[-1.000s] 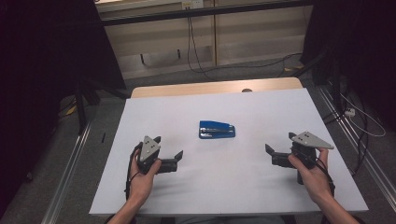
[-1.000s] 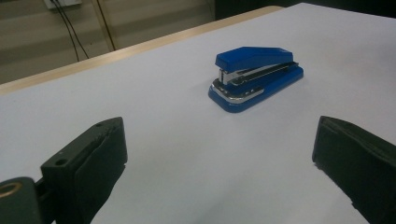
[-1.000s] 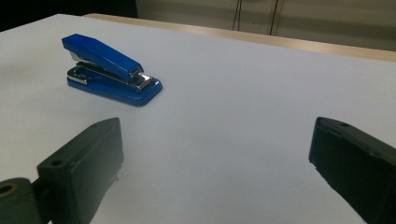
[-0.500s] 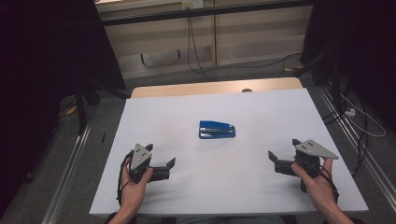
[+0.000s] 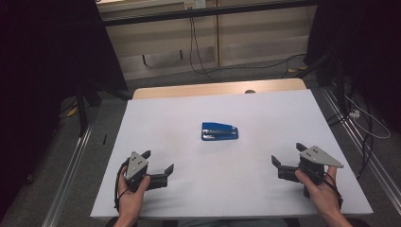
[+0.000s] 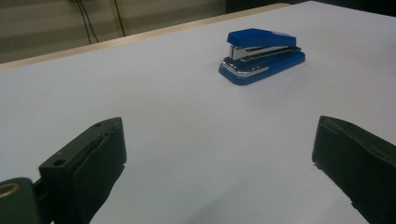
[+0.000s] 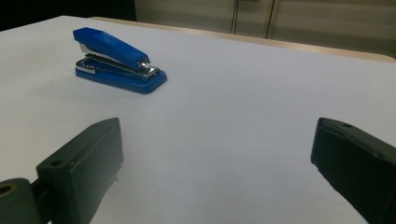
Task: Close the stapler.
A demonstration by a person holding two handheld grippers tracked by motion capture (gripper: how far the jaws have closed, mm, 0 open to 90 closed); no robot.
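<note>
Lying mid-counter (image 5: 156, 127), the blue stapler (image 5: 219, 131) sits well apart from both tongs, left (image 5: 155, 166) and right (image 5: 286, 161), each gaping wide and empty. It looks rigid, compact, fairly weighty, smooth-topped; gripping across its long sides near the hinge seems safest.

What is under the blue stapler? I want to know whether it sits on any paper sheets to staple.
The stapler rests directly on the bare white tabletop; no loose sheets show around it. The spot beneath its base is covered.
</note>
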